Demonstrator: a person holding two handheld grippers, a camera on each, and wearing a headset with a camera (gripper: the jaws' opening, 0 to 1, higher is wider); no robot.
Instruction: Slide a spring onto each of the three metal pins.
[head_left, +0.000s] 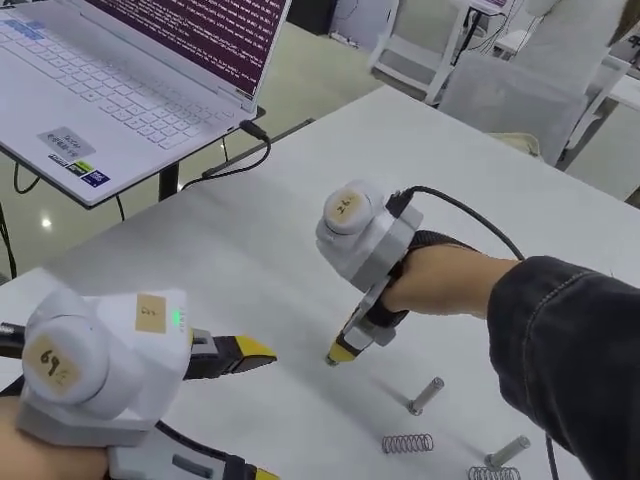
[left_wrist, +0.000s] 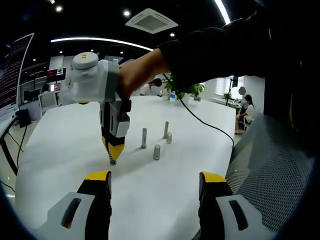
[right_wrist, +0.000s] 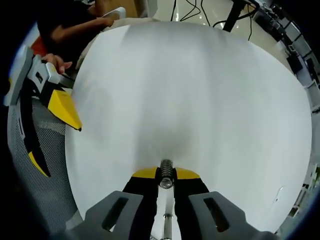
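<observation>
Pinched end-on in the right tongs (right_wrist: 166, 173), the spring (right_wrist: 166, 165) could buckle or flick free against the surface (right_wrist: 200, 90), with the open left tongs (left_wrist: 155, 175) well apart.

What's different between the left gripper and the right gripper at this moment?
The left gripper has its jaws wide apart with nothing between them; the right gripper has its jaws shut on a spring. The right gripper points steeply down, its tip close to the table, while the left gripper lies nearer level, aimed across the table. Both have yellow jaw tips and white bodies.
</observation>
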